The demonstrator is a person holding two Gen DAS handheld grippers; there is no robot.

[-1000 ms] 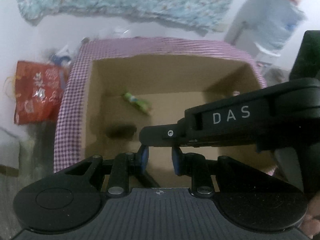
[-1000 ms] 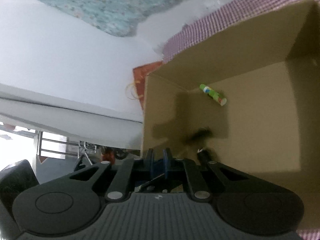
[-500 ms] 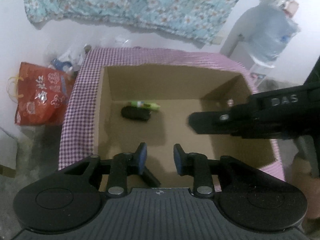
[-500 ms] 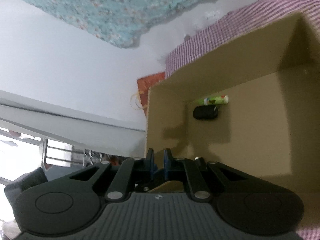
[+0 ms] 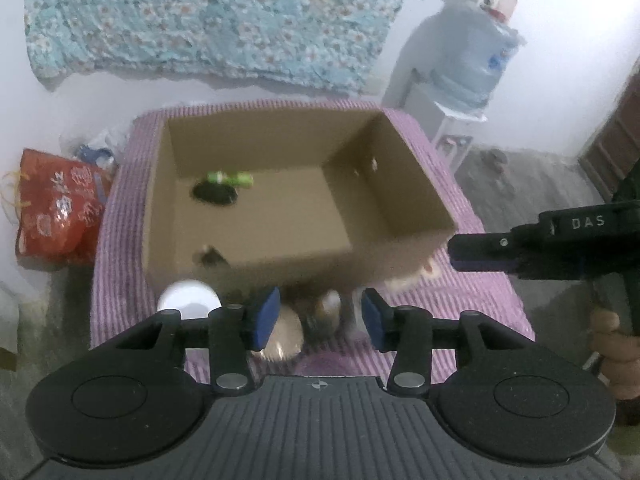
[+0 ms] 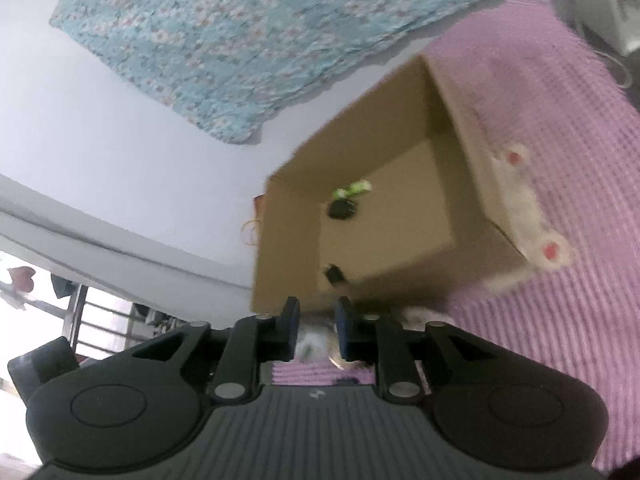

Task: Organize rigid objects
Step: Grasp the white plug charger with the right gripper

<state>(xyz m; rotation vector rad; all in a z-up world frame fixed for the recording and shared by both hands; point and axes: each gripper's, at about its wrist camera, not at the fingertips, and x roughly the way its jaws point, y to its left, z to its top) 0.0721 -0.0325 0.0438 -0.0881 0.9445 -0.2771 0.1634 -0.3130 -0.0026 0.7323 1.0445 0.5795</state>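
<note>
Beyond left tool [image 5: 320, 316] — cardboard box [image 5: 392, 216], green tube [image 5: 230, 178] inside

Blurred small items [image 5: 324, 312] beside the cardboard box [image 5: 384, 256] defy identification.

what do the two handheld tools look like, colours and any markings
Both are matte black plastic. The left tool and right tool each have blue pads on the fingers, silver pivot bolts, round discs and a ribbed body. Seen from the left, the right tool carries white "DAS" lettering. No cables show.
</note>
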